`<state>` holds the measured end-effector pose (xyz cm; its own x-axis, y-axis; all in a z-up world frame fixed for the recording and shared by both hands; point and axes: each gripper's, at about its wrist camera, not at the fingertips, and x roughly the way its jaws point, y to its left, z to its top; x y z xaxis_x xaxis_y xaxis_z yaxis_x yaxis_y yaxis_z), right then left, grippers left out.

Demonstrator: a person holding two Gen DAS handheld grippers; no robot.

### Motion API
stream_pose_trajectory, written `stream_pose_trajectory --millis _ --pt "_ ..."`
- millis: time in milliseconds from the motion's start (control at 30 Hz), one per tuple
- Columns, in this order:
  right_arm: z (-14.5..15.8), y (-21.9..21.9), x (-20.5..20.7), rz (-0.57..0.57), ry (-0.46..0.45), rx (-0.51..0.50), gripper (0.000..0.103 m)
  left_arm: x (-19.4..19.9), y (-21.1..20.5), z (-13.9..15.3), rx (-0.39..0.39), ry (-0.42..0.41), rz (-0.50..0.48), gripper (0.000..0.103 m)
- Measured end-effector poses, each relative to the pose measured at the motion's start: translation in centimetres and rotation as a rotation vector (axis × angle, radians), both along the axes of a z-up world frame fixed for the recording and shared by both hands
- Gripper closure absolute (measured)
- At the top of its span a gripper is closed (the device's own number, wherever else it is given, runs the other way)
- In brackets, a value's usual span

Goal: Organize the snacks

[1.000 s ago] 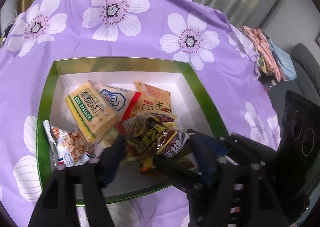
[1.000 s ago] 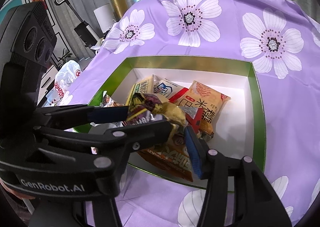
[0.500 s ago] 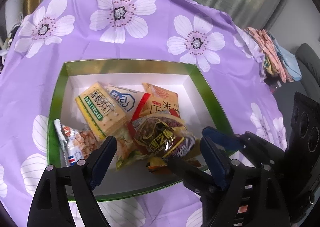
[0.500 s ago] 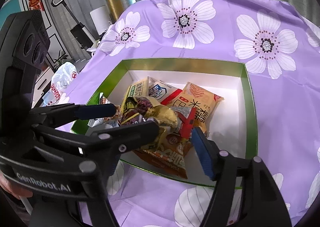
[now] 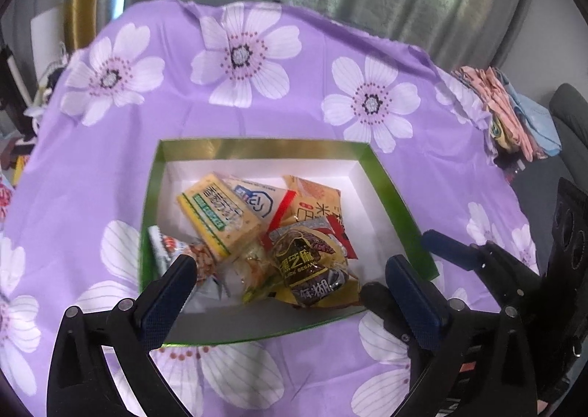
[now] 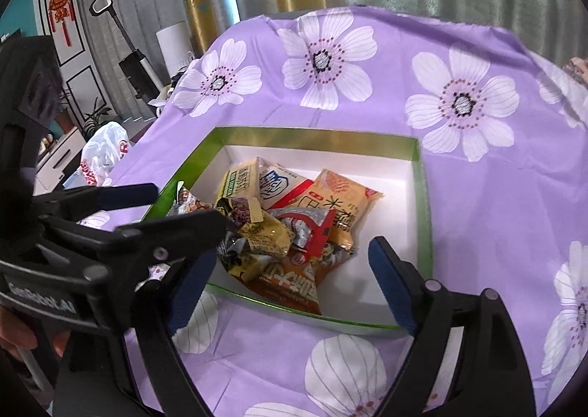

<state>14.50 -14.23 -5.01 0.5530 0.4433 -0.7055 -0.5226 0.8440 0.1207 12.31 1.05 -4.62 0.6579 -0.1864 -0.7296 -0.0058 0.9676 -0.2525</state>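
Green-rimmed box (image 5: 389,181) on purple floral cloth (image 5: 257,115) holds all visible snack packets (image 5: 257,233), heaped toward near-left corner; none seen outside; left gripper (image 5: 286,292) and right gripper (image 6: 290,266) both wide open, empty, near box's front edge; task judged near complete, tidying possibly left.

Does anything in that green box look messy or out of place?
Yes. The snack packets lie heaped at odd angles toward one side of the green box, overlapping each other, while the other side's white floor is bare. Nothing looks spilled or torn.
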Motion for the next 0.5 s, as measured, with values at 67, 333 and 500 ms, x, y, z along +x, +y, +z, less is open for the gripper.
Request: stream_pose_trajectory --millis 67,333,500 --pt "0.5 -0.2 -0.5 -0.008 -0.015 -0.005 0.014 -0.7 0.0 0.7 0.008 -0.016 0.011 0.001" --pt "2.8 -1.8 -2.6 -0.045 -0.068 0.0 0.006 -3.7 0.4 3.0 0.013 -0.036 0.072 0.001" --pt "3.9 -2.6 -4.2 -0.047 -0.09 0.008 0.006 -5.5 0.4 3.6 0.067 -0.022 0.132 0.001"
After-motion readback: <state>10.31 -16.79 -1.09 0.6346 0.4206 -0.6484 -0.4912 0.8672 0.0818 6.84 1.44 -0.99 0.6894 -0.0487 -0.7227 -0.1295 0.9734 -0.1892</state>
